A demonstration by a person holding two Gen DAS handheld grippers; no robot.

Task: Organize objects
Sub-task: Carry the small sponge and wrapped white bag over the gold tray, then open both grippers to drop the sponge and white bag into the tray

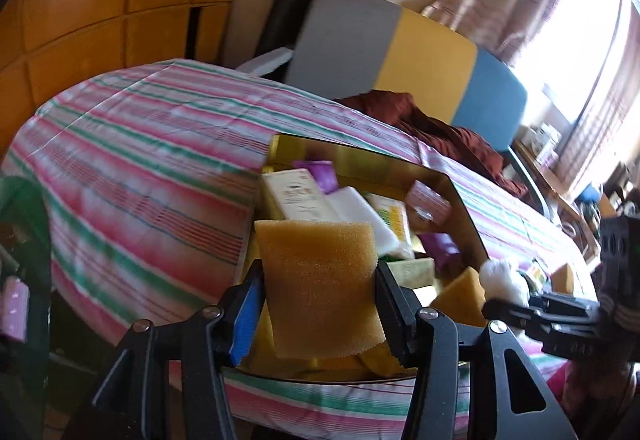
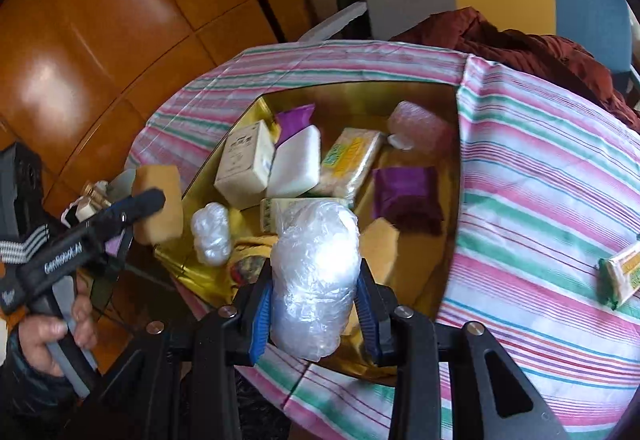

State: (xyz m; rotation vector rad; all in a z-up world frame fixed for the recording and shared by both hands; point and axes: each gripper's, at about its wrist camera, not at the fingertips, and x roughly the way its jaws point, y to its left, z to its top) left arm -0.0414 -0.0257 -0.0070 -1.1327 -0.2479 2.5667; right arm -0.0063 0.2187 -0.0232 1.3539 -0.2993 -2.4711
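Left wrist view: at the far left edge a dark green shape and a pink thing are sitting blurred and cut off by the frame, too unclear to name. Lower centre, the left gripper (image 1: pixel 320 314) is pinching a yellow sponge (image 1: pixel 320 280) between its fingers (image 1: pixel 245 314), and the sponge is covering much of the gold tray (image 1: pixel 460 196) behind it. The tray is lying on a striped tablecloth (image 1: pixel 140 152) over the table, holding a white box (image 1: pixel 294 196), purple packets and another sponge piece, all partly hidden. At the right edge the right gripper (image 1: pixel 504 304) is showing blurred, with something white at its tip.

Right wrist view: at lower left a hand (image 2: pixel 52 332) is gripping the left gripper's handle, its sponge hanging over the tray's left rim. Centre, the right gripper (image 2: pixel 316 304) is pinching a clear plastic-wrapped bundle (image 2: pixel 316 264) over the tray's near part, blocking items below. A smaller plastic bundle (image 2: pixel 211 234) is lying just left of it. At the right edge a yellow-green packet (image 2: pixel 622 276) is lying on the cloth, well apart from the tray and partly cut off.
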